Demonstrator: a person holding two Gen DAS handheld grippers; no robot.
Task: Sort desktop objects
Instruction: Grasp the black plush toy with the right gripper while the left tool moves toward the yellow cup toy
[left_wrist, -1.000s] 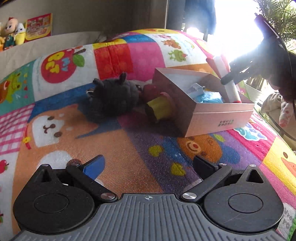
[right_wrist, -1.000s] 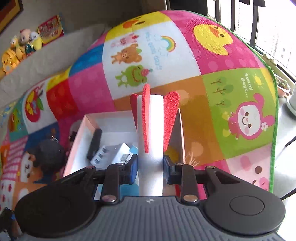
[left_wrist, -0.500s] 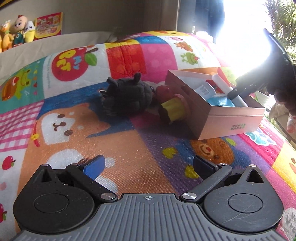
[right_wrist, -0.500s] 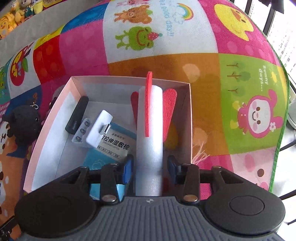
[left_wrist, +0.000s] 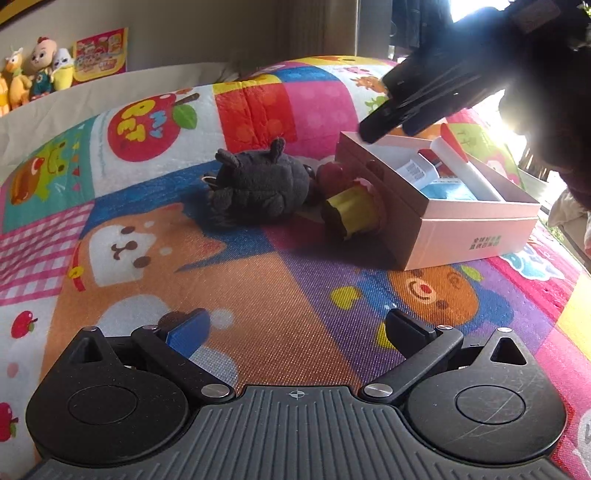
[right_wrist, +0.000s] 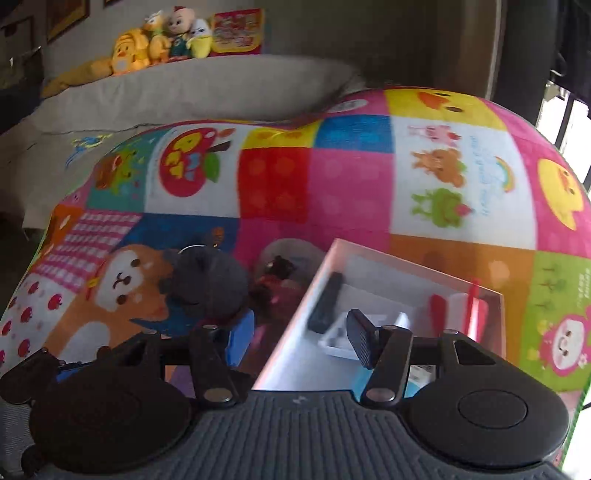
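- Left tool (left_wrist: 295, 325): released, empty, low over the play mat (left_wrist: 258, 314).
- Right tool (right_wrist: 299, 332): jaws opening, nothing between them, over the box (right_wrist: 295, 339) edge.
- Foam rocket (left_wrist: 465, 166) lies inside the box.
- Next pick, likely the grey plush (left_wrist: 258, 184): approach it squarely, clear of the box wall.

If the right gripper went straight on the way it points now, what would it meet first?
Probably the near left wall of the open box, which runs between the opening, empty jaws of the right gripper; depth is unclear.
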